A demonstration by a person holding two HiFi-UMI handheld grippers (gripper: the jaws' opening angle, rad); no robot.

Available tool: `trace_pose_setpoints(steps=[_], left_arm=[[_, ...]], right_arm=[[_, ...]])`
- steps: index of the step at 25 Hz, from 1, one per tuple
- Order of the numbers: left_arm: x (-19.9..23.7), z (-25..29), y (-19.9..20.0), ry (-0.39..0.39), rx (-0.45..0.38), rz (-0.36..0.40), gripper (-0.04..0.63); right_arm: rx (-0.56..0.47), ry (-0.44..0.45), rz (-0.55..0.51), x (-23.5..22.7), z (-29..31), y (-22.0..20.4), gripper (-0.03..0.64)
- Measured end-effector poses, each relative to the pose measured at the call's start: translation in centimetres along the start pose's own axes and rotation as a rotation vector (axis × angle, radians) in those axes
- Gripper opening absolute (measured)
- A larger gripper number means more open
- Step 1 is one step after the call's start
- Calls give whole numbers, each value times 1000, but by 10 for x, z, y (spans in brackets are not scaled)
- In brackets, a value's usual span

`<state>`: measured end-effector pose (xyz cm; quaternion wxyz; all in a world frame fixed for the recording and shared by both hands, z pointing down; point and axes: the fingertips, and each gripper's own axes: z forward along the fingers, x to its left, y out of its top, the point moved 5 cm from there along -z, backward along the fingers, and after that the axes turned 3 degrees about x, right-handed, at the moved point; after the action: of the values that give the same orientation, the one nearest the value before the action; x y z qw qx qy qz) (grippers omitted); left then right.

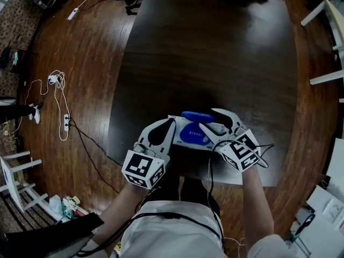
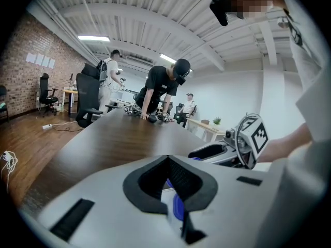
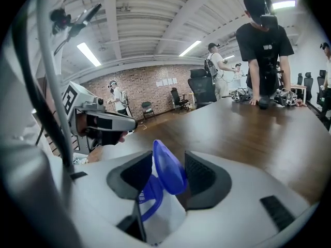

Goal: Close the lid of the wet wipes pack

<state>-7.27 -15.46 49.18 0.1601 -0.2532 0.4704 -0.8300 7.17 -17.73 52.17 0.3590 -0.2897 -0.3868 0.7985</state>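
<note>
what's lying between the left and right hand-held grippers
The white wet wipes pack, its blue oval lid standing open, on the dark wooden table; the head view shows it.

Dark wood table point(image 1: 215, 52) stretches away ahead of my left tongs point(image 1: 171, 123) and right tongs point(image 1: 210, 121). Brown plank floor point(image 1: 91, 63) all round it. On the floor, well out to the left of the left tongs: white power strip point(image 1: 66, 121), looped white cable point(image 1: 56, 79). Further left, brick wall point(image 2: 20, 71), black office chairs point(image 2: 88, 99) before it. Overhead, white beamed ceiling point(image 2: 155, 25), strip lights point(image 2: 93, 37) on. Past the table's far end, plain white wall point(image 2: 232, 92); small potted plant point(image 2: 217, 121) on a pale desk point(image 2: 207, 128).
</note>
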Motion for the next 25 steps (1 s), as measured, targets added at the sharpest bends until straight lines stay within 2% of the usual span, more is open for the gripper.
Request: trace_pose_setpoints(steps=[25], left_arm=[[-33,-27,-19,-28,-10,5,2]], right_arm=[[-2,10,-16,57,-18,-18,181]])
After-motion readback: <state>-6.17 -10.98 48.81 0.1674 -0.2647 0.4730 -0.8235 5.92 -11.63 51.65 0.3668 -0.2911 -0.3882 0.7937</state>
